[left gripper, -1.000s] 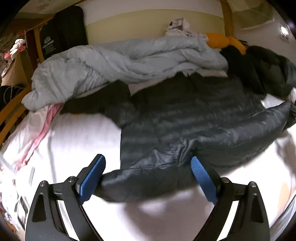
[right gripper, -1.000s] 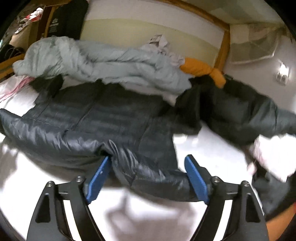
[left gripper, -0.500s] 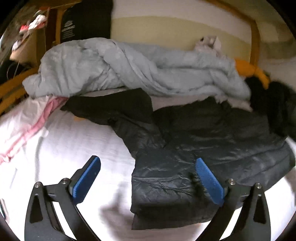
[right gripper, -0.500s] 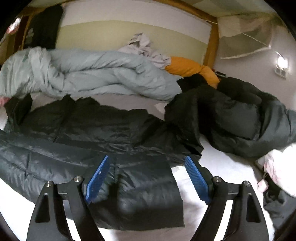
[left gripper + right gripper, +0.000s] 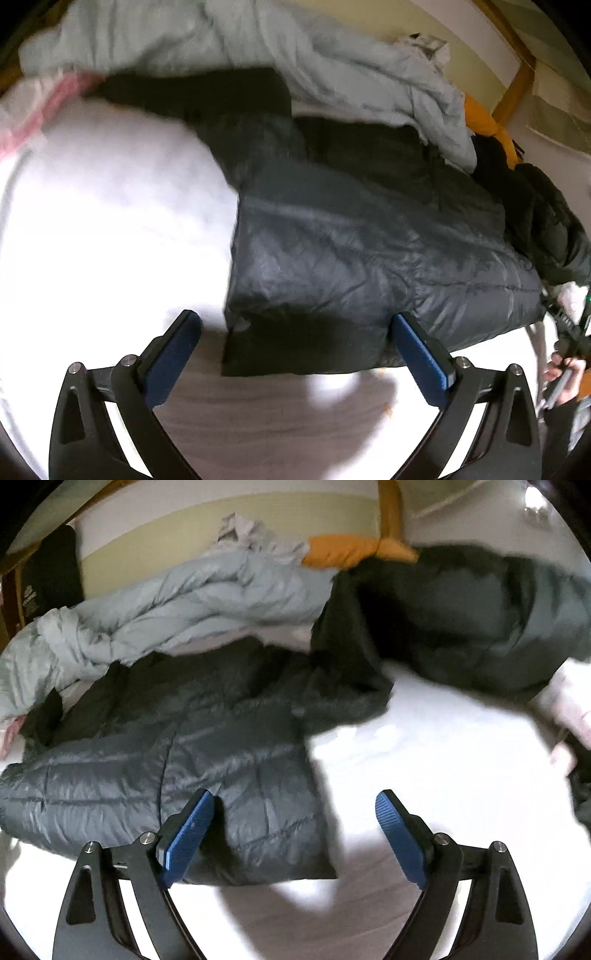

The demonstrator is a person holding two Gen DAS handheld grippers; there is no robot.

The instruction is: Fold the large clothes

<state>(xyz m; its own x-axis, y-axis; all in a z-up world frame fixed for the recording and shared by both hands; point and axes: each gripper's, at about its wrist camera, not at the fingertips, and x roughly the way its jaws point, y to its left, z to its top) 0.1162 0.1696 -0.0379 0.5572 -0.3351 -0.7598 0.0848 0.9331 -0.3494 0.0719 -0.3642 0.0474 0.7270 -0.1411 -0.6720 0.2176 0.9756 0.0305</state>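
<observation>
1. A dark grey quilted puffer jacket [image 5: 351, 254] lies flat on my white-sheeted bed [image 5: 110, 229], its hem corners near the bed's front edge.
2. My left gripper [image 5: 295, 354] hangs over the left hem corner, fully spread, blue pads clear of the fabric.
3. My right gripper [image 5: 295, 827] hangs over the right hem corner [image 5: 280, 830]. Its jaws are opening; the corner sits between them, not pinched.
4. Along the bed's far edge: a crumpled pale blue duvet [image 5: 177, 602], an orange cushion [image 5: 347, 554], and a second dark green coat [image 5: 461, 616] heaped at the right.
</observation>
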